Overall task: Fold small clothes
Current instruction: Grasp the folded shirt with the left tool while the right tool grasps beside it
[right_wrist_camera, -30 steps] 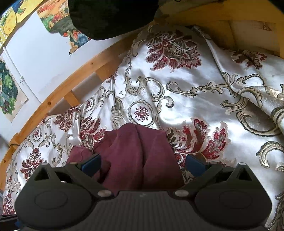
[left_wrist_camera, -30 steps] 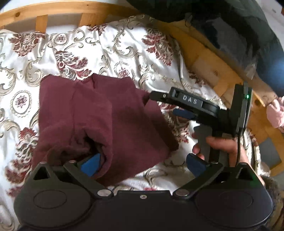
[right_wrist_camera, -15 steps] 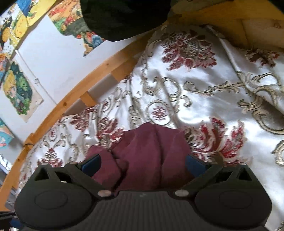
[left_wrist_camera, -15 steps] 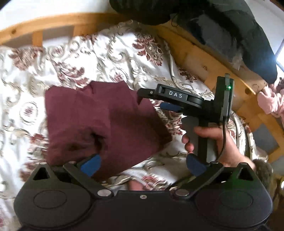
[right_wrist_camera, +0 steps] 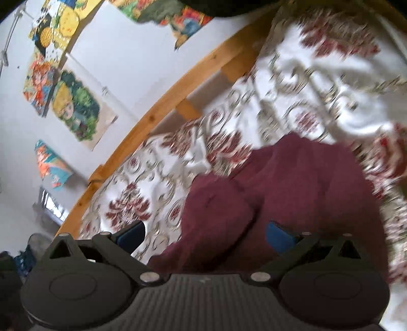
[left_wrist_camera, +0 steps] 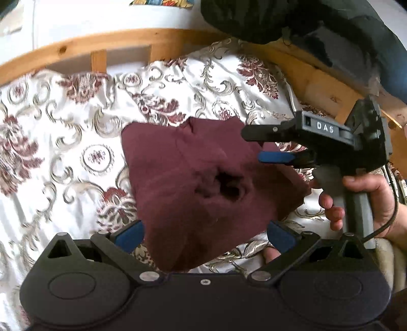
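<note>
A folded maroon garment [left_wrist_camera: 203,183] lies on the flowered satin bedspread [left_wrist_camera: 63,157]. It has a dark sunken hollow near its middle. My left gripper [left_wrist_camera: 204,233] is open and hovers above the garment's near edge, holding nothing. My right gripper [left_wrist_camera: 257,145] shows in the left wrist view, held in a hand over the garment's right corner with its jaws apart. In the right wrist view the right gripper [right_wrist_camera: 204,233] is open above the garment [right_wrist_camera: 292,193], and that view is blurred.
A wooden bed rail [left_wrist_camera: 114,45] runs along the far side of the bedspread and down the right [left_wrist_camera: 330,86]. Dark clothing [left_wrist_camera: 318,23] hangs over the rail at the upper right. Colourful pictures [right_wrist_camera: 73,112] hang on the white wall.
My left gripper has lifted off the garment's lower left part and pulled back. The right gripper has risen and swung left. The garment stays flat on the bed.
</note>
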`<state>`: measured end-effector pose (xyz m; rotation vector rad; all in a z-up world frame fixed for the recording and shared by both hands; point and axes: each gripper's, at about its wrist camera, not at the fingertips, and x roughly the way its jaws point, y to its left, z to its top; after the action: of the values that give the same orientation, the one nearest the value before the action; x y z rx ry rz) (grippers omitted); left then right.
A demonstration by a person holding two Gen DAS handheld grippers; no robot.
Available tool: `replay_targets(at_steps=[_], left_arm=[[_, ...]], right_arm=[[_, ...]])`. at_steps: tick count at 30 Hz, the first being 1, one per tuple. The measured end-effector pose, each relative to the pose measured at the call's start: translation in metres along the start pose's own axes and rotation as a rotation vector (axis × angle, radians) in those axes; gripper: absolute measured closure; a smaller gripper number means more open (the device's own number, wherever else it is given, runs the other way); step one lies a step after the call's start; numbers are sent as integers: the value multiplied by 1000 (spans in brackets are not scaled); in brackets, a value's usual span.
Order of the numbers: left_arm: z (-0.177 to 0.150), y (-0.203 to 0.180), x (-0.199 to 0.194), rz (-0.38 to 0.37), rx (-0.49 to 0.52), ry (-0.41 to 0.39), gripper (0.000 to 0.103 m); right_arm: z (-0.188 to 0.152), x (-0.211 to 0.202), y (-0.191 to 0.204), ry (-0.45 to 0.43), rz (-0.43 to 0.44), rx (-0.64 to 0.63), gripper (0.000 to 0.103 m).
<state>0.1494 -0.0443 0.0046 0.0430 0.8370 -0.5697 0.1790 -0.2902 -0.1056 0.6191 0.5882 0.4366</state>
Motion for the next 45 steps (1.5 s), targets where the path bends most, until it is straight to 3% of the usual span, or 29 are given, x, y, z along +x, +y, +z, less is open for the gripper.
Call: replay_targets(at_steps=[7, 13, 15, 20, 22, 26, 27, 29, 40, 45], left_arm=[[-17, 11, 20, 110, 28, -28, 1], [-16, 6, 23, 122, 100, -93, 2], [-16, 4, 24, 121, 125, -106, 10], [-18, -2, 26, 106, 156, -117, 24], [-19, -3, 25, 112, 164, -126, 28], [-20, -3, 22, 102, 153, -151, 42], [-20, -3, 22, 102, 152, -160, 51], [-19, -5, 21, 101, 158, -174, 56], [4, -58, 44, 31, 254, -187, 67], [15, -82, 57, -16, 265, -179, 70]], right_arm=[[-4, 32, -1, 51, -56, -5, 0], [2, 60, -8, 41, -114, -10, 1], [1, 66, -6, 35, -133, -49, 8], [-1, 72, -2, 36, -169, -84, 49], [-2, 73, -2, 37, -169, -84, 56], [0, 70, 0, 9, -166, -94, 82], [1, 67, 1, -6, -161, -104, 83], [3, 63, 5, -32, -160, -132, 87], [30, 21, 13, -174, -140, -262, 92], [43, -1, -1, -224, -174, -238, 93]])
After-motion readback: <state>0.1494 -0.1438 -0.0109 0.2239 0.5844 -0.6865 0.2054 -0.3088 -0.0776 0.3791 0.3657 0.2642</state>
